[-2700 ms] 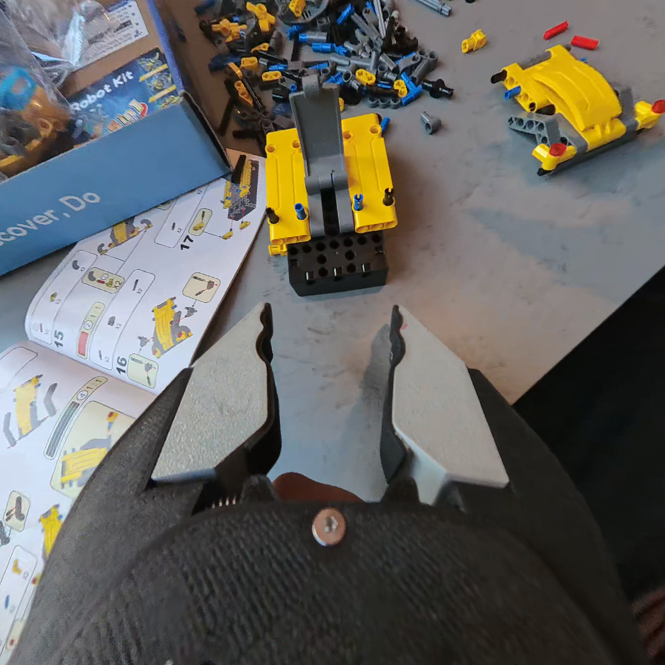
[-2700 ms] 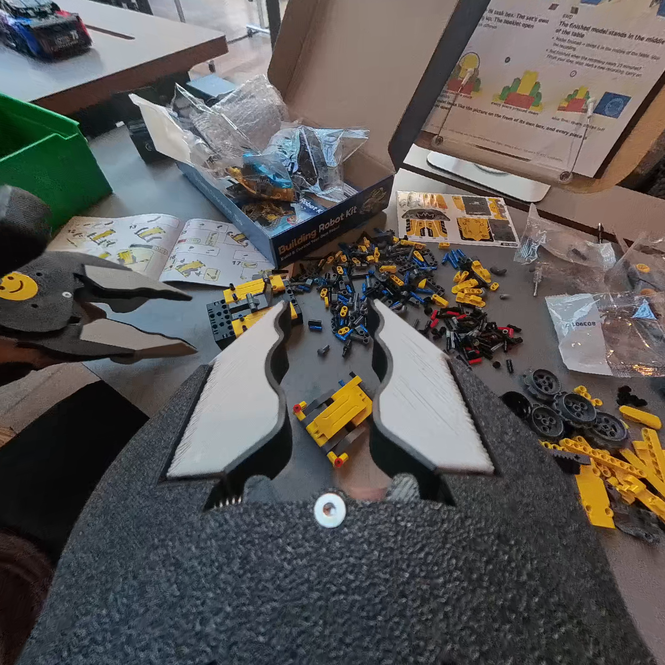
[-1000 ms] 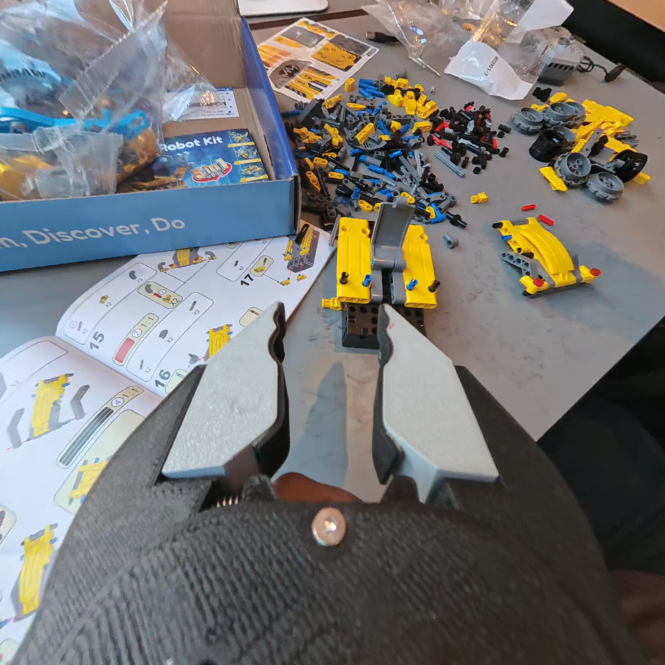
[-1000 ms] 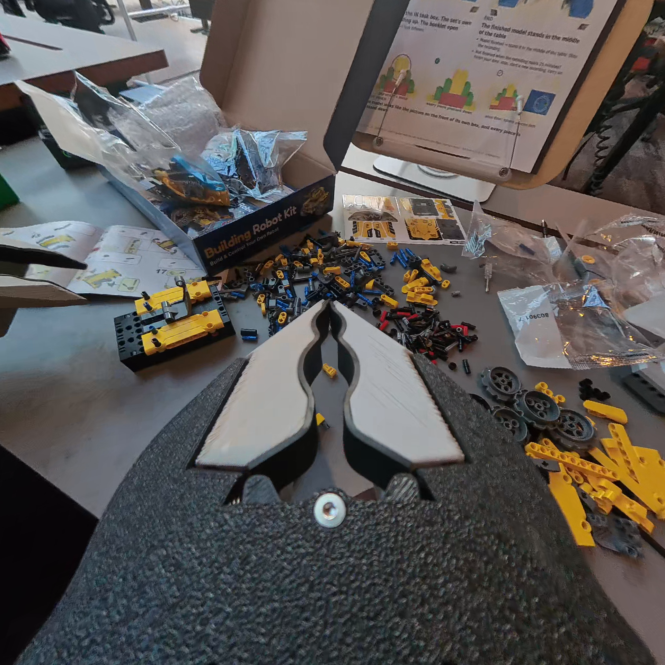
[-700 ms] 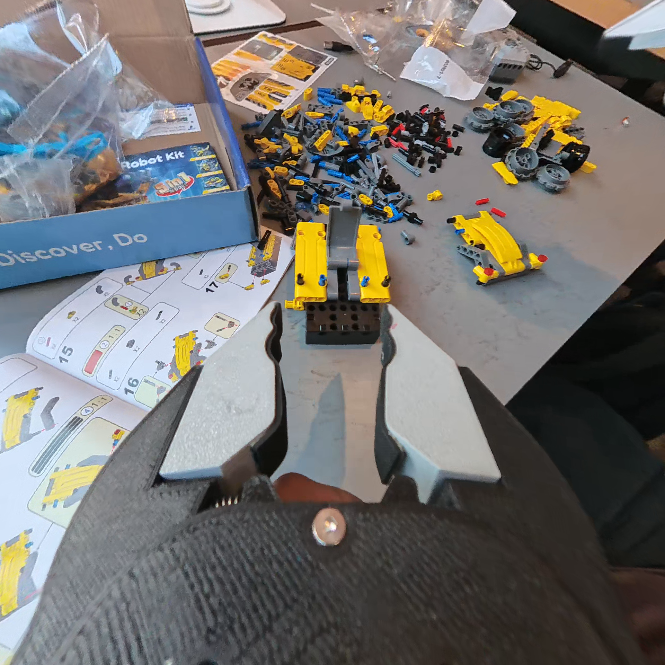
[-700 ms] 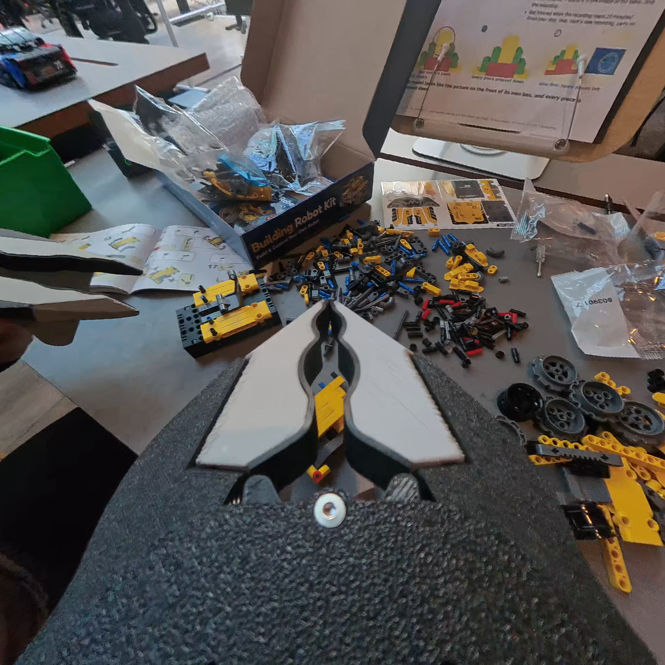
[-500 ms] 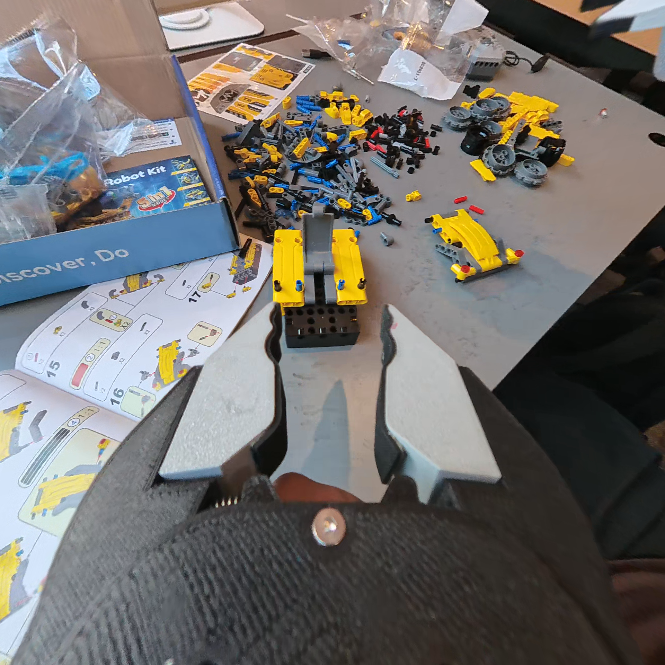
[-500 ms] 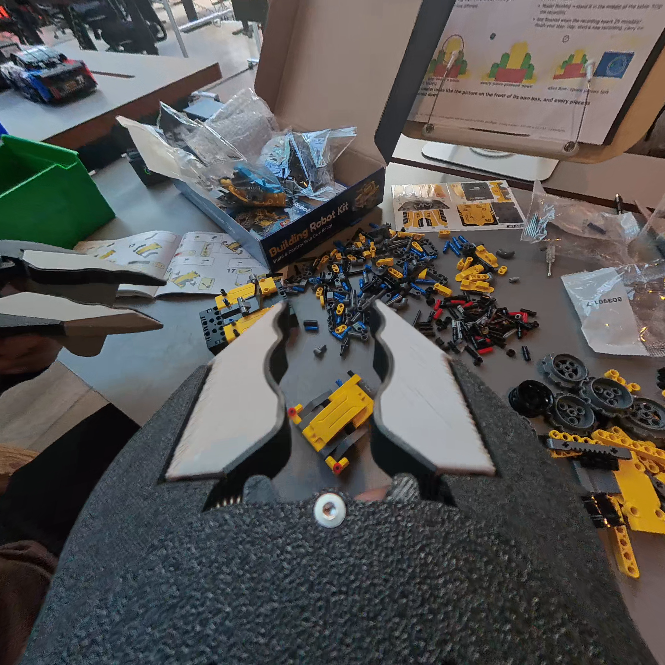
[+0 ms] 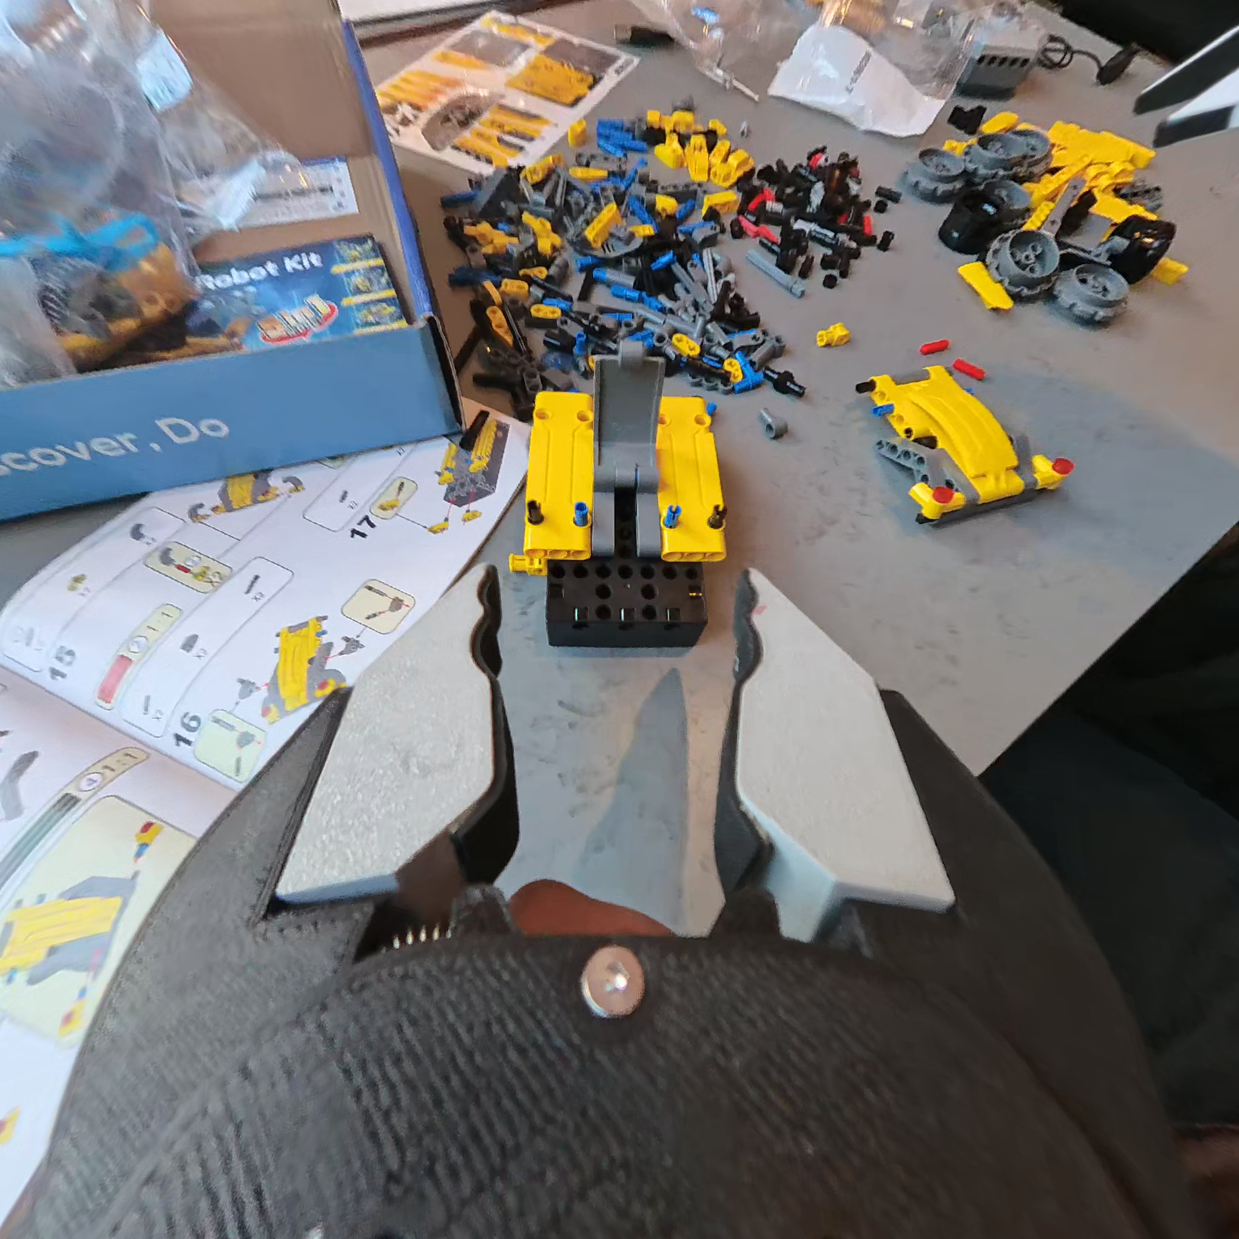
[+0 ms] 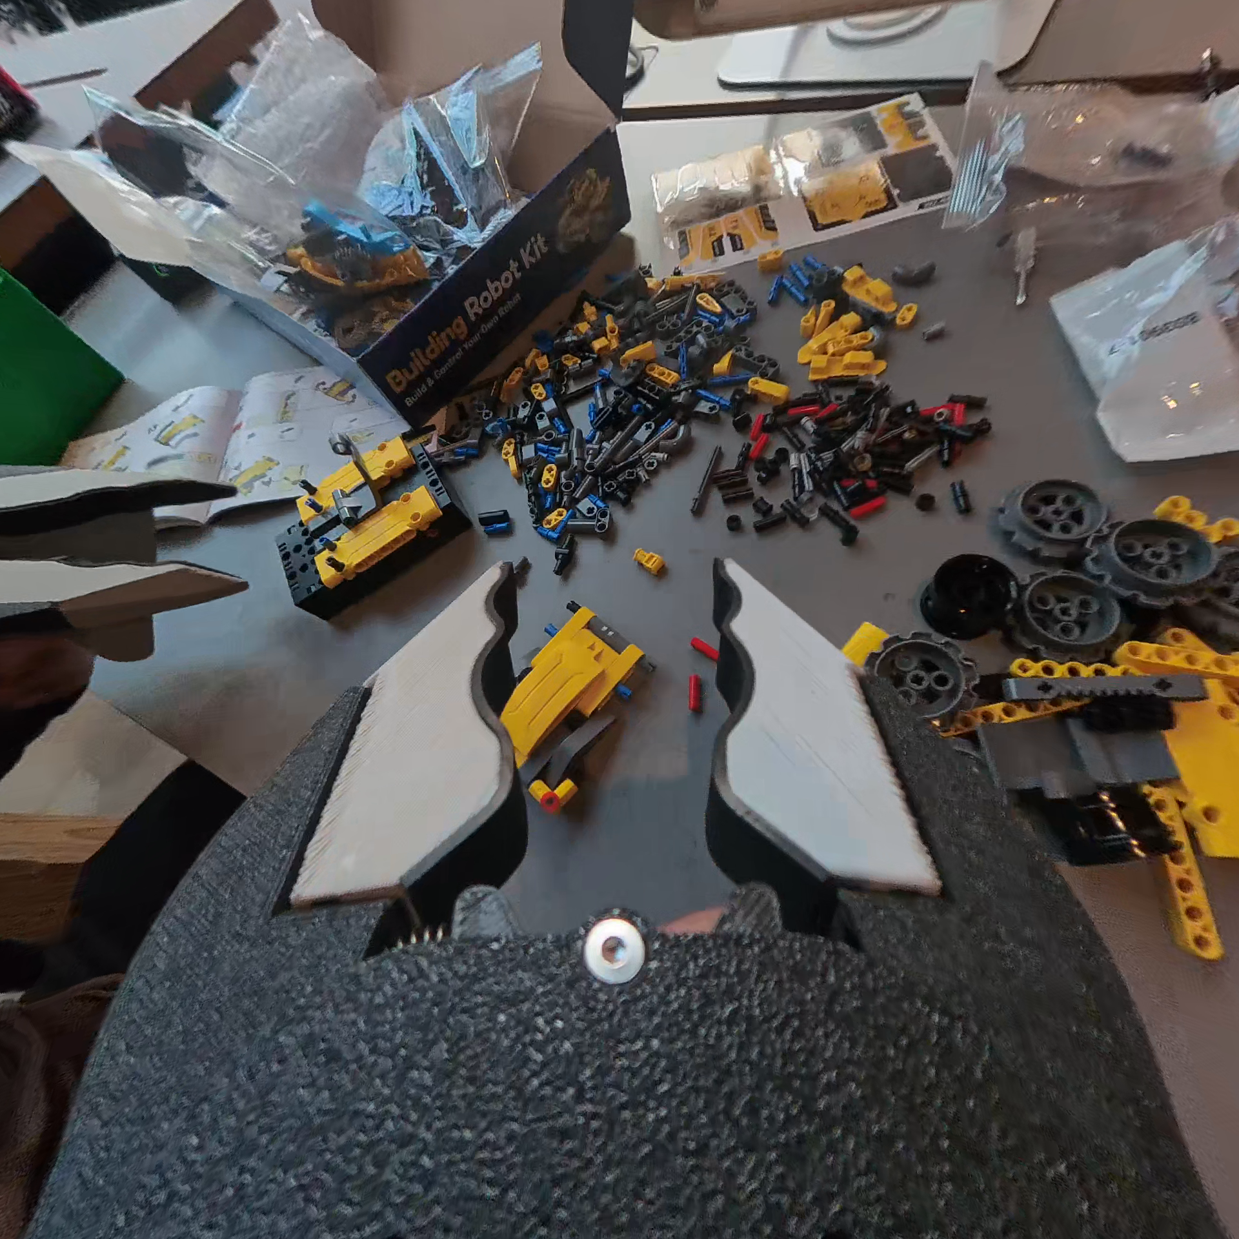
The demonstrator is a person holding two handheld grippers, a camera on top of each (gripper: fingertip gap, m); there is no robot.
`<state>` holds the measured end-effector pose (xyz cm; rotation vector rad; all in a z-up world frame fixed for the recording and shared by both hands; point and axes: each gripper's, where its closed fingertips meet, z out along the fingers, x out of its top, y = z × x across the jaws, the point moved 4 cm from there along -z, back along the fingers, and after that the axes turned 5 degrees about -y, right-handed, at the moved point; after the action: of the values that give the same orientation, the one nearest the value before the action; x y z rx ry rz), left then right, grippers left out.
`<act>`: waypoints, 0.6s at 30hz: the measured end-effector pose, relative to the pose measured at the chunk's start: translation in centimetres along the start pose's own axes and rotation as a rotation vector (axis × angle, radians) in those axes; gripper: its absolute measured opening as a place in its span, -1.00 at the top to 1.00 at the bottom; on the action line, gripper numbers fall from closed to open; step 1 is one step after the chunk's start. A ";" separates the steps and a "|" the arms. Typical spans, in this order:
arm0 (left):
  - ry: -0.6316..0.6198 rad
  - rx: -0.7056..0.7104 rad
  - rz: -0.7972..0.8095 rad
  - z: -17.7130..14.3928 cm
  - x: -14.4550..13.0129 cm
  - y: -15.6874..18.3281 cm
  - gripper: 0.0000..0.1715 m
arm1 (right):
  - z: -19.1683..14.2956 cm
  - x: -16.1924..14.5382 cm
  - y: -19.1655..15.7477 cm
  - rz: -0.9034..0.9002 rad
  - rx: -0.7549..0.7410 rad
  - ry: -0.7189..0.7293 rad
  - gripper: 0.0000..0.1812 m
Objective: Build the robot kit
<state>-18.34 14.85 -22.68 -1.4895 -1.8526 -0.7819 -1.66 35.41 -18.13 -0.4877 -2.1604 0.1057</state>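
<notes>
My left gripper [image 9: 613, 590] is open and empty, its fingertips just short of a black block topped with two yellow panels and a grey lever [image 9: 623, 509] on the grey table. That assembly also shows in the right wrist view [image 10: 375, 516], with the left gripper [image 10: 234, 536] beside it. My right gripper [image 10: 613, 570] is open and empty, hovering over a small yellow and grey curved assembly [image 10: 570, 684] that lies between its fingers; it shows in the left wrist view too [image 9: 959, 442]. Two small red pins [image 10: 697, 670] lie next to it.
A pile of small black, blue, yellow and red parts [image 10: 704, 416] lies in the middle of the table. Grey wheels and yellow beams [image 10: 1099, 603] are at the right. An open blue box with plastic bags [image 9: 201, 268] and an instruction booklet [image 9: 167, 637] are at the left. The table edge [image 9: 1073, 670] runs near.
The right gripper closed over the small yellow assembly, then opened wide and dropped lower toward it. The left gripper has moved closer to the black and yellow block, staying open.
</notes>
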 end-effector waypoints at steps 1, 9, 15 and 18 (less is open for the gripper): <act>-0.008 -0.006 -0.004 0.4 -0.2 0.0 0.19 | 0.6 -0.2 0.2 0.018 0.019 -0.006 0.35; -0.059 -0.033 -0.004 1.7 -1.7 -0.2 0.21 | 3.6 -0.6 -1.4 -0.006 0.109 -0.038 0.41; -0.099 -0.004 0.003 2.0 -3.2 -0.6 0.22 | 4.3 0.0 -1.6 -0.005 0.118 -0.039 0.43; -0.092 0.006 0.007 1.5 -3.4 -0.8 0.22 | 4.3 0.9 -2.9 -0.015 0.156 -0.021 0.44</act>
<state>-18.74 13.80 -26.34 -1.5505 -1.9141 -0.7146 -6.46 33.54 -19.29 -0.3817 -2.1559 0.2699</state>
